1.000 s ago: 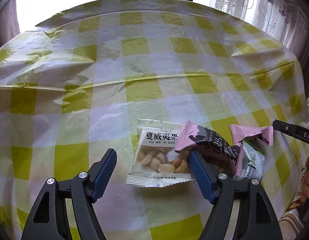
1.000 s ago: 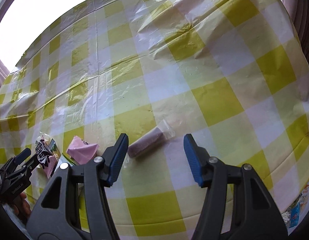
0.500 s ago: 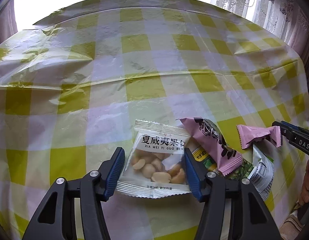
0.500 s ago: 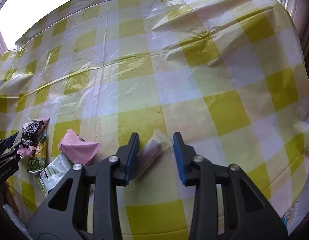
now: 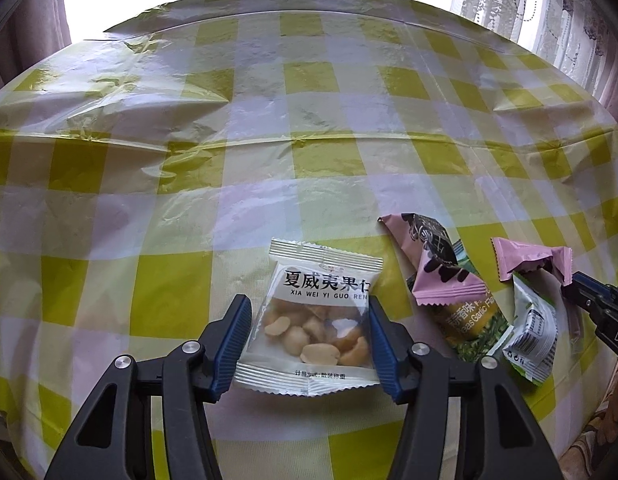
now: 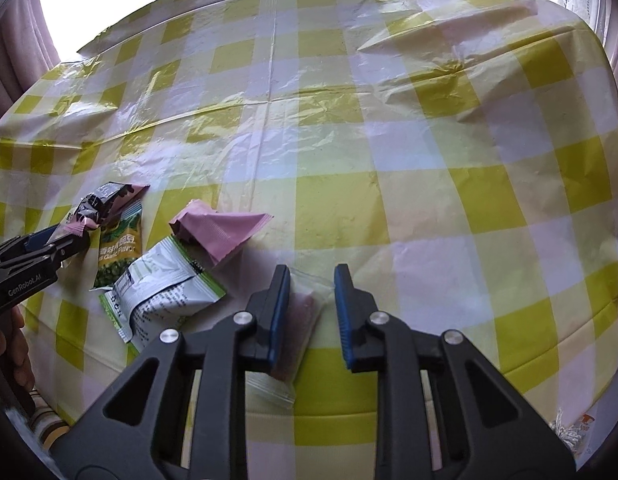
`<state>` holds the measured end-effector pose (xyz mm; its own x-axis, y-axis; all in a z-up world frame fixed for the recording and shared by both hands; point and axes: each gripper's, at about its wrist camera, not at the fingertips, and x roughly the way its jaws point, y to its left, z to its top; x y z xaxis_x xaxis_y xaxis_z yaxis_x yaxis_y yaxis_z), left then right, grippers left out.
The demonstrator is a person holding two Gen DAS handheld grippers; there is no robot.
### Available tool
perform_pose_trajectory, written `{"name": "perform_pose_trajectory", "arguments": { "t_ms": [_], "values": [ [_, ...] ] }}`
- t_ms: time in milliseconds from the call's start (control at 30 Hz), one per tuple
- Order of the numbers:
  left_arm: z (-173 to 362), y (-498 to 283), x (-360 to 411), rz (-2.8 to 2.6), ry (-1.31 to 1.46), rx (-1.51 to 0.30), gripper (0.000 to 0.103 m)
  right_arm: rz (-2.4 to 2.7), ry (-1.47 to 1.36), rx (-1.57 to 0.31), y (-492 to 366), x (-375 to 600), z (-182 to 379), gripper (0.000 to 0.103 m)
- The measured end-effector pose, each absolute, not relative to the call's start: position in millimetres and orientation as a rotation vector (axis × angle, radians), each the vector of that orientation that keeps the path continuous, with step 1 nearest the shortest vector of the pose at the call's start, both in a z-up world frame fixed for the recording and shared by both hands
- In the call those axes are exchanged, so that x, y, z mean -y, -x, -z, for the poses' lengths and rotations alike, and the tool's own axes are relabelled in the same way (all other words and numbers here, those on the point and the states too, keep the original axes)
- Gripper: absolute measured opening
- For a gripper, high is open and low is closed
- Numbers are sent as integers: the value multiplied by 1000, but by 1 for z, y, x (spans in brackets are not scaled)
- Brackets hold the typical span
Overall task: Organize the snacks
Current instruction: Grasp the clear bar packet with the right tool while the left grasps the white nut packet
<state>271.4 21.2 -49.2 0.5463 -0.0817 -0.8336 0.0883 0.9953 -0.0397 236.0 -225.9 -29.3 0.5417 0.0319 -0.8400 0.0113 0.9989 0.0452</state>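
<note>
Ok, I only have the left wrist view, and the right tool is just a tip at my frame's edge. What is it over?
Observer: The right tool straddles a slim clear packet holding a pinkish-brown bar, lying flat on the tablecloth.
Operator: Is it gripped?
Observer: Not yet. A gap shows between the wrapper and the tool's right finger.
Operator: Anything crowding it?
Observer: The green-and-white packet lies just left of the left finger, apart from it.

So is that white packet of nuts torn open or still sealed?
Sealed, apparently: the nut packet lies flat, both crimped ends intact, nuts inside, between the left gripper fingers.
</note>
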Motion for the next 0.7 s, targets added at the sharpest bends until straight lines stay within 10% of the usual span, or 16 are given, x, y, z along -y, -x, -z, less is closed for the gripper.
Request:
{"name": "perform_pose_trajectory", "arguments": {
  "t_ms": [167,267,333,700],
  "values": [
    [50,-267,-23,103,0,-996,57,-16,-25,-1015,-227,223,29,35],
    [51,-265,-22,105,-1,-1007,58,-29,-15,-1031,-223,219,30,65],
    [52,-263,-20,104,-13,-1007,58,-29,1,-1034,-219,217,32,68],
    [51,-254,-14,119,-40,-1001,55,-13,5,-1022,-216,219,29,18]
  ]
}}
